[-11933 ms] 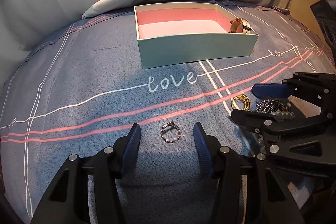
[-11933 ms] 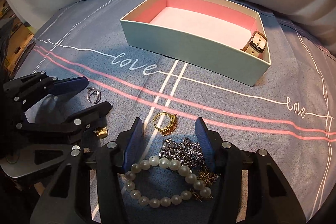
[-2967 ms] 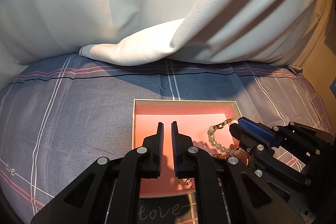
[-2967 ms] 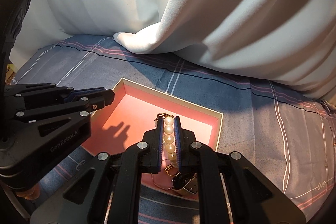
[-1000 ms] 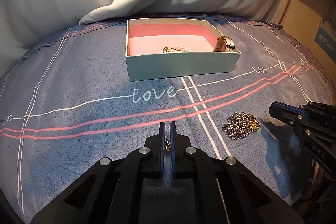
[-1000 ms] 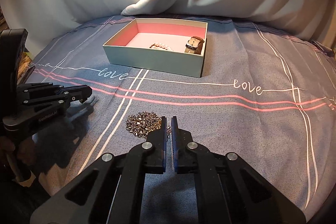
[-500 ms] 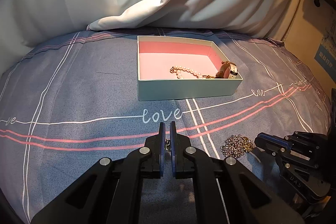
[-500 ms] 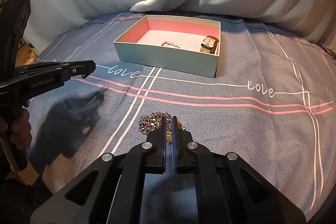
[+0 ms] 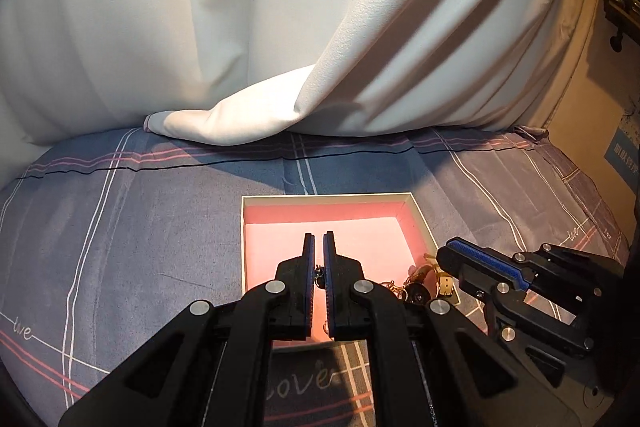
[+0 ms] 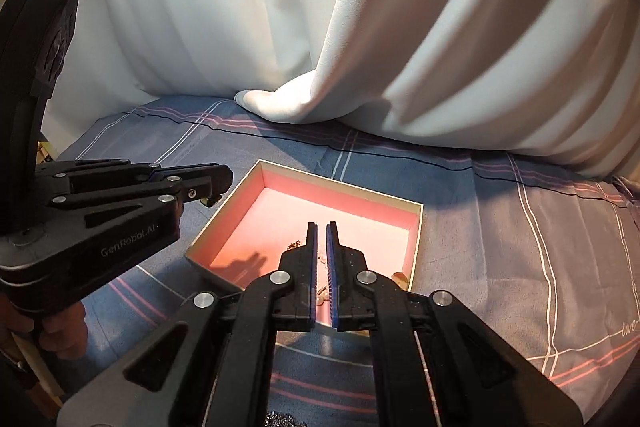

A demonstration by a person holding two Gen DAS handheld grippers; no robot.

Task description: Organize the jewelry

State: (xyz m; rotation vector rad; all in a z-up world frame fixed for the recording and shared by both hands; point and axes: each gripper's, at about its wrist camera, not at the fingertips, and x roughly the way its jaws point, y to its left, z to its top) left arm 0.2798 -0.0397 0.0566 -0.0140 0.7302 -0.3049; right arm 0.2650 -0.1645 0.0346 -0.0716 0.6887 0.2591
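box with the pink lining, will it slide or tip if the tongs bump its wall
The box looks like light card, so it would probably slide on the bedsheet rather than tip, being low and wide. Thin walls might flex.

We're in a home here, a bedroom by every sign. The work surface is a bed (image 9: 120, 227), spread with a grey-blue sheet (image 10: 540, 247) crossed by white and pink stripes and scripted with the word "love" (image 9: 298, 383). A big white duvet (image 9: 280, 27) is heaped along the far side, one folded corner (image 10: 276, 107) spilling onto the sheet. Warm, low lamplight throws long shadows over the folds. A pink-lined jewelry box (image 9: 248, 227) sits right on the bedding, and off to the right there's a beige wall (image 9: 596, 47).
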